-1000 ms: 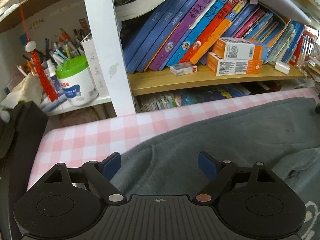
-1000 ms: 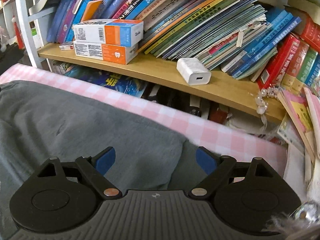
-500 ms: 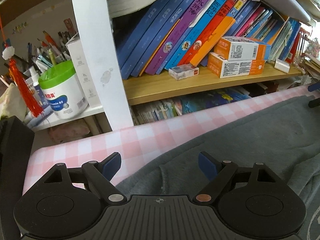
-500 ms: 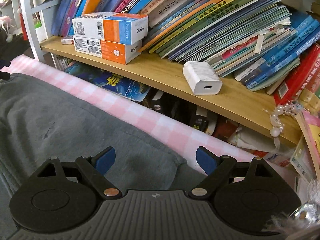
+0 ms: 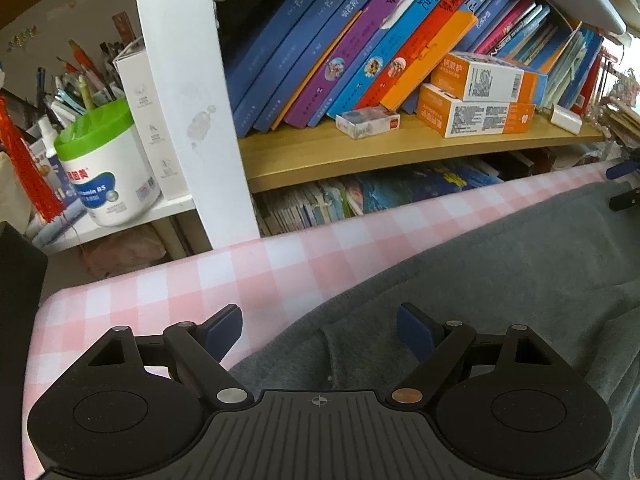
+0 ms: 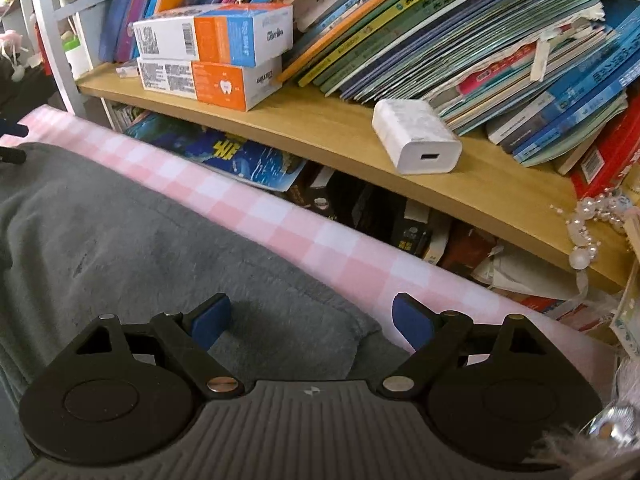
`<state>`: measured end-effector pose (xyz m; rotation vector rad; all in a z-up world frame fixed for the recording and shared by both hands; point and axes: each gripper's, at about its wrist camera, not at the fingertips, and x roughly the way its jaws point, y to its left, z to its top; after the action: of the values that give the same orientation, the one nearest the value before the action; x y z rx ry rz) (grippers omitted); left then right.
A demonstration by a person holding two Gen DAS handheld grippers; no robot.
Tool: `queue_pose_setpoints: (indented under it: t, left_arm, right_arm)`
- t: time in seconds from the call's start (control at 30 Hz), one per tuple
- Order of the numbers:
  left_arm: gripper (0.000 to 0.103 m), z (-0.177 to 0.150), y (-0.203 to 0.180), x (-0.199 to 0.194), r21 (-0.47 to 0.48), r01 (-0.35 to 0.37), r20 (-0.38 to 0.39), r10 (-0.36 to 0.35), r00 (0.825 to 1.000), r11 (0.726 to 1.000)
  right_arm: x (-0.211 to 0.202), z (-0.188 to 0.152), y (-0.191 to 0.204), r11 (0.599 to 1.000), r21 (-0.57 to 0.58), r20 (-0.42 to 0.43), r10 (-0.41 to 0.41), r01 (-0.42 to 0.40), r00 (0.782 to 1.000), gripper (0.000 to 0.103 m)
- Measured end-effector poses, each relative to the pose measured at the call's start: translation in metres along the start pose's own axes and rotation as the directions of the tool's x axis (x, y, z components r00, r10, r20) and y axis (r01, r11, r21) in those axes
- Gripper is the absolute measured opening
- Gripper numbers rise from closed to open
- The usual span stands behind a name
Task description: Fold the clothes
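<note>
A grey fleece garment lies spread on a pink-and-white checked cloth. My left gripper hovers open over the garment's far left corner, its blue pads wide apart with nothing between them. In the right wrist view the same garment reaches a rounded far right corner, and my right gripper stands open above that corner, one pad over the fleece and one over the checked cloth. The right gripper's tips show at the right edge of the left wrist view.
A wooden shelf with leaning books and two orange-and-white boxes runs just behind the table. A white upright post and a green-lidded tub stand at the left. A white charger block and pearl beads sit on the shelf at right.
Both grippers have moved forward and lower toward the garment's far corners; the shelf looms closer in both views. The jaws have stayed wide open.
</note>
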<state>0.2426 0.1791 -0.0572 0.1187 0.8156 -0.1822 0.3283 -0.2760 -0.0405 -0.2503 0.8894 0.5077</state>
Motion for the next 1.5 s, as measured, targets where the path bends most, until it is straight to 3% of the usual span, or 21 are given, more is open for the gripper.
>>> queue_pose_setpoints:
  t: [0.47, 0.7, 0.8, 0.87, 0.9, 0.93, 0.97, 1.07, 1.23, 1.5]
  left_arm:
    - [0.087, 0.001, 0.005, 0.016, -0.028, 0.078, -0.025, -0.079, 0.997, 0.997]
    - [0.084, 0.003, 0.004, 0.018, -0.013, 0.096, -0.038, -0.097, 0.995, 0.995]
    - [0.074, 0.004, 0.002, 0.017, -0.001, 0.116, -0.047, -0.116, 0.992, 0.993]
    - [0.061, 0.005, 0.001, 0.015, 0.005, 0.133, -0.059, -0.133, 0.989, 0.991]
    - [0.057, 0.006, 0.001, 0.014, 0.007, 0.141, -0.064, -0.140, 0.988, 0.990]
    - [0.046, 0.006, 0.000, 0.013, 0.001, 0.145, -0.068, -0.144, 0.987, 0.989]
    - [0.033, 0.006, 0.001, 0.012, -0.007, 0.148, -0.073, -0.148, 0.986, 0.989]
    - [0.017, 0.004, -0.002, 0.007, -0.041, 0.167, -0.081, -0.170, 0.982, 0.985]
    - [0.014, 0.004, -0.009, -0.018, -0.052, 0.135, -0.025, -0.136, 0.990, 0.990]
    - [0.014, 0.003, -0.028, -0.085, -0.037, 0.085, 0.110, -0.080, 0.991, 0.996]
  right_arm:
    - [0.005, -0.002, -0.006, 0.999, 0.031, 0.004, 0.044, -0.044, 0.999, 0.088]
    - [0.000, -0.002, -0.003, 0.998, 0.018, 0.009, 0.059, -0.059, 0.998, 0.070]
    - [-0.003, -0.001, -0.001, 0.997, 0.016, 0.008, 0.072, -0.073, 0.997, 0.052]
    - [-0.005, -0.001, 0.000, 0.996, 0.015, 0.004, 0.086, -0.086, 0.996, 0.041]
    - [-0.006, -0.001, 0.001, 0.996, 0.017, 0.003, 0.093, -0.093, 0.996, 0.032]
    - [-0.007, -0.001, 0.002, 0.995, 0.018, 0.001, 0.100, -0.100, 0.995, 0.022]
    - [-0.007, -0.002, 0.004, 0.995, 0.024, 0.004, 0.099, -0.099, 0.995, 0.017]
    - [-0.009, -0.005, 0.013, 0.997, 0.025, 0.017, 0.067, -0.067, 0.998, 0.014]
    - [-0.026, -0.007, 0.032, 0.999, -0.030, 0.064, -0.015, 0.016, 0.998, 0.013]
    - [-0.086, -0.016, 0.050, 0.996, -0.044, 0.181, -0.067, 0.077, 0.981, 0.013]
